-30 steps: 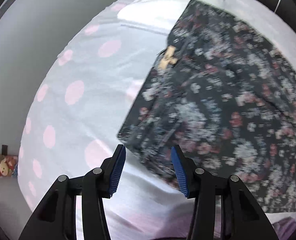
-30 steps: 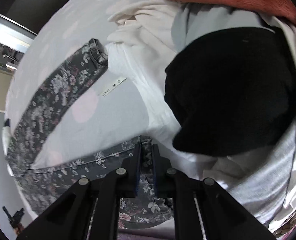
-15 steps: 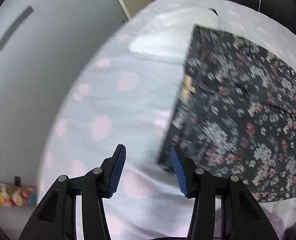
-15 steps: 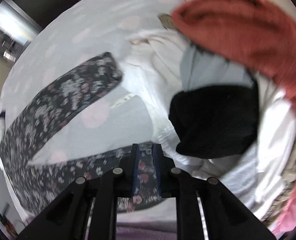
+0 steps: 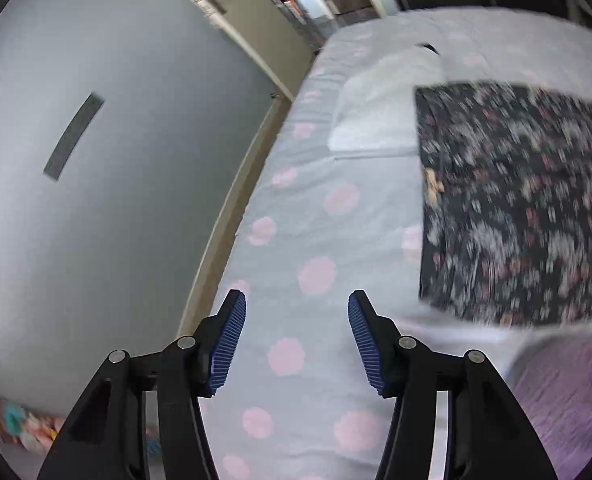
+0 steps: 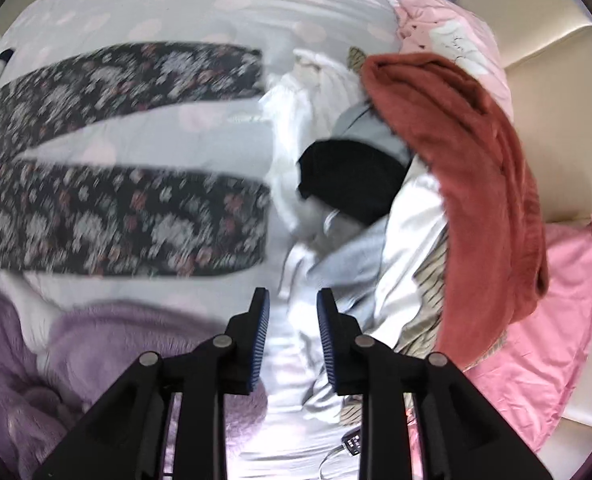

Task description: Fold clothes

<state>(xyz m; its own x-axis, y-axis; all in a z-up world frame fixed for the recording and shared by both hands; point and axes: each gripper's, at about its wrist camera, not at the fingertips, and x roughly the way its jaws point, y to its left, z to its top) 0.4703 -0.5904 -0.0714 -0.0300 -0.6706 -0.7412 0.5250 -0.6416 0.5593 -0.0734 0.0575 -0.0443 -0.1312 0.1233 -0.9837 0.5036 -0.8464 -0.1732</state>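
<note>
Floral trousers point(image 6: 120, 216) lay flat on the dotted bedsheet point(image 5: 316, 240), both legs spread apart, hems toward the clothes pile point(image 6: 376, 184) on the right. Your left gripper point(image 5: 296, 340) was above bare sheet, jaws opening, nothing between them. Your right gripper point(image 6: 292, 340) was opening too, empty, above white cloth near the trousers' hem.

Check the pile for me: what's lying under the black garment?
The black garment sits on white clothing and a grey piece, with a rust-red one draped beside it. Whatever lies directly beneath its middle is covered and cannot be seen.
</note>
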